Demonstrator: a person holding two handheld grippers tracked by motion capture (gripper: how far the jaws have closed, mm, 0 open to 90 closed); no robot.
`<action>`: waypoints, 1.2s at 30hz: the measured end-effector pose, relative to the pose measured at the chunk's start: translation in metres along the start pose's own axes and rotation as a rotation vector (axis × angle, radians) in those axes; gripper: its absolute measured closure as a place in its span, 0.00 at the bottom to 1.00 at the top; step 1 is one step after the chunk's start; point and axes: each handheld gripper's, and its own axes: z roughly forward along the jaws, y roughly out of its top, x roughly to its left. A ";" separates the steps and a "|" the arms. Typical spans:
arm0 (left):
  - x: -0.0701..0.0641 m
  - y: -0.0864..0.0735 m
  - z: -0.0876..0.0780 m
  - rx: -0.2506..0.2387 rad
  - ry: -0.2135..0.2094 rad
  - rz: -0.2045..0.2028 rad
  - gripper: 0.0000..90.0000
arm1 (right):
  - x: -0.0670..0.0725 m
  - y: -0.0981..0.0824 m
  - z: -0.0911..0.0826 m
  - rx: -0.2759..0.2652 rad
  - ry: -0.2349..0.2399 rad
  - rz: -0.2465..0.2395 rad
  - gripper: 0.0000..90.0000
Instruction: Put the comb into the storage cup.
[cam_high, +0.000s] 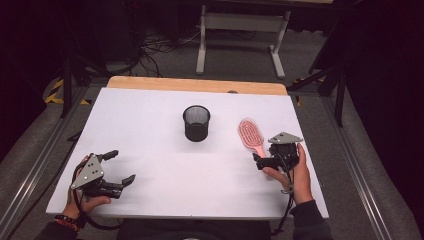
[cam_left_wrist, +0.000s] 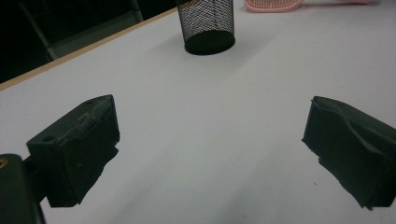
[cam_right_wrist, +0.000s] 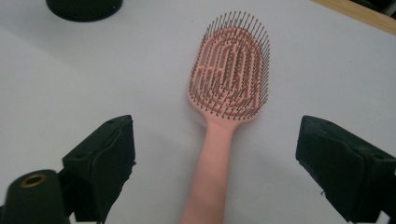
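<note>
A pink hairbrush (cam_high: 250, 134) lies bristles up on the white table (cam_high: 165, 190), right of centre, with its handle pointing toward the person. In the right gripper view the hairbrush (cam_right_wrist: 231, 79) has its handle running down between the jaws. My right gripper (cam_high: 265, 155) (cam_right_wrist: 215, 158) is open around that handle, with clear gaps on both sides and no pad touching it. A black mesh cup (cam_high: 196, 123) (cam_left_wrist: 208, 23) stands upright at the middle of the table. My left gripper (cam_high: 125, 165) (cam_left_wrist: 210, 149) rests open at the near left, with nothing between its jaws.
A bare wooden strip (cam_high: 195, 84) runs along the table's far edge. Beyond it on the floor stand a grey table frame (cam_high: 240, 22) and loose cables. Dark stands flank both sides of the table.
</note>
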 end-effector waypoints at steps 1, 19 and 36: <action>0.000 0.000 0.000 0.007 -0.001 0.006 0.05 | -0.001 0.003 0.002 0.023 0.003 0.005 0.17; 0.000 -0.002 0.002 0.027 -0.007 0.009 0.06 | -0.015 0.017 0.049 0.271 0.019 0.050 0.28; -0.001 -0.002 0.005 0.046 -0.030 -0.003 0.06 | -0.012 0.007 0.065 0.254 0.101 0.049 0.77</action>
